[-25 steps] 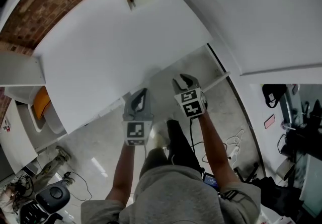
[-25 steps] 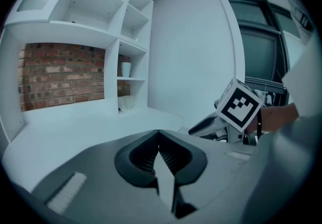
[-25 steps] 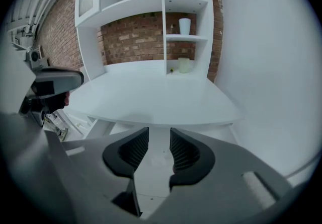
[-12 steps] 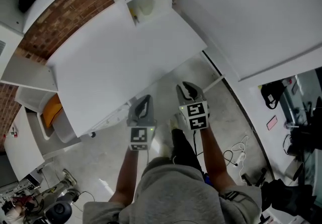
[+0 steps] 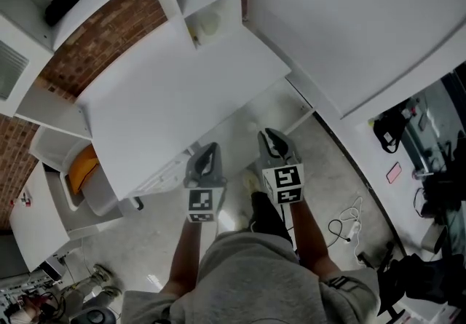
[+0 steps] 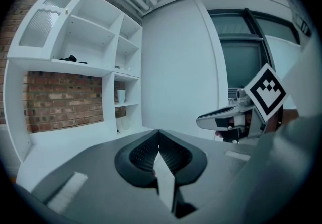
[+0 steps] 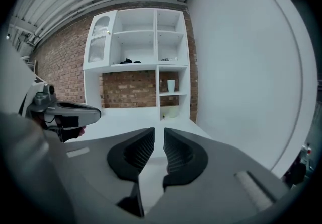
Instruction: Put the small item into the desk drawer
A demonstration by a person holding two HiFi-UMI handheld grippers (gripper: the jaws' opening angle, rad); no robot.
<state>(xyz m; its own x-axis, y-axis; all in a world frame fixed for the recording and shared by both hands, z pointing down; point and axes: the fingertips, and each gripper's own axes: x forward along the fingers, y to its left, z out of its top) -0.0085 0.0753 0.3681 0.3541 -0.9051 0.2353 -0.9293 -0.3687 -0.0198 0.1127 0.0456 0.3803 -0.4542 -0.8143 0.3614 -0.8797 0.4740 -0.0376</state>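
I couldn't identify the pale thing (image 5: 210,24) in the far cubby; the desk (image 5: 167,97) half hid an orange object (image 5: 81,168) at left.

Right gripper (image 7: 158,133) jaws just closing, slim gap, nothing between. Beyond: white desk (image 7: 126,119), white shelf unit (image 7: 137,42) on brick wall (image 7: 128,90), cup (image 7: 171,85) on shelf. Left gripper (image 7: 68,112) at left edge.
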